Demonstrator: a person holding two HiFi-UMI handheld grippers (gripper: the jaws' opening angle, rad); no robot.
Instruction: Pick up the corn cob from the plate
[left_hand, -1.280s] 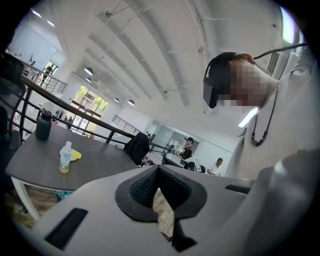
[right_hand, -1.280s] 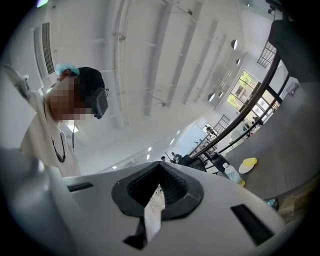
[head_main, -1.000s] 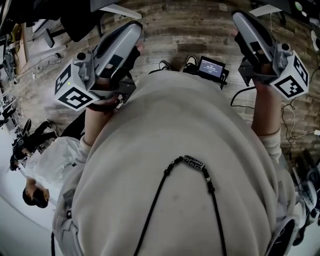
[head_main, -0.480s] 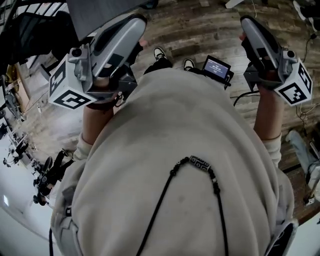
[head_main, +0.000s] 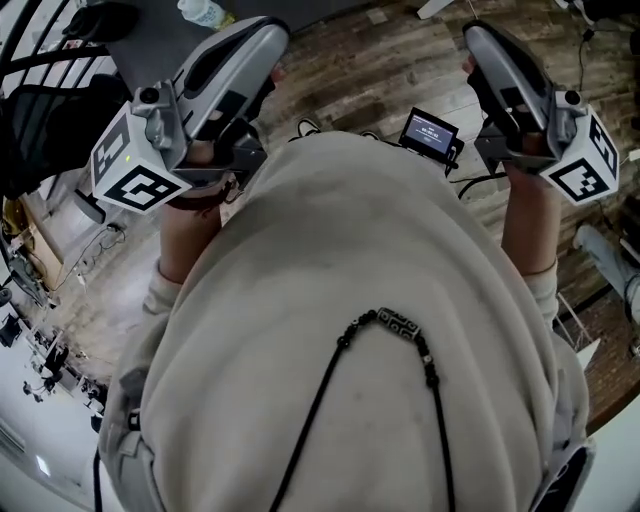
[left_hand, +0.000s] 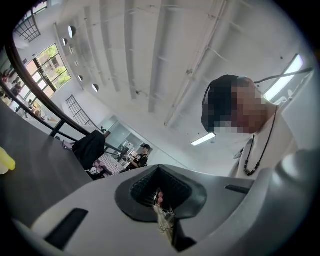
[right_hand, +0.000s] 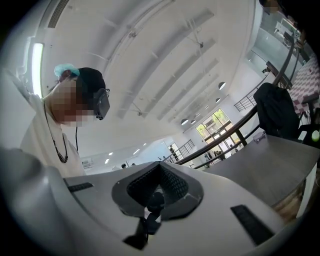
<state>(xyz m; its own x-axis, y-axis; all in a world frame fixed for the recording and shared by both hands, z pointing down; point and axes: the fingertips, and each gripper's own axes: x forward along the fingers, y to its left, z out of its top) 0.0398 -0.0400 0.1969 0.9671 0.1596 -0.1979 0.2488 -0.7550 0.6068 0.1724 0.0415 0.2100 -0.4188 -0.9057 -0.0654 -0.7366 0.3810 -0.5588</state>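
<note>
No corn cob or plate shows in any view. In the head view I look down on a beige sweater (head_main: 350, 300) with both grippers held up in front of it. The left gripper (head_main: 264, 32) is at the upper left, its marker cube (head_main: 135, 170) beside the wrist. At the upper right is the right gripper (head_main: 480, 36). Both gripper views tilt up at the ceiling and the person. The left gripper (left_hand: 159, 169) and the right gripper (right_hand: 161, 167) each have their jaws together with nothing between them.
A grey table (head_main: 160, 40) with a bottle (head_main: 205, 12) lies at the head view's top left, over wooden floor (head_main: 370, 60). A small screen device (head_main: 428, 132) hangs at the person's front. A yellow thing (left_hand: 5, 161) sits at the table's edge; a black jacket (left_hand: 92, 147) hangs on a railing.
The floor scene has swung round under the person and the grey table has come into view at the top left. The left gripper has shifted sideways. Both stay raised and shut.
</note>
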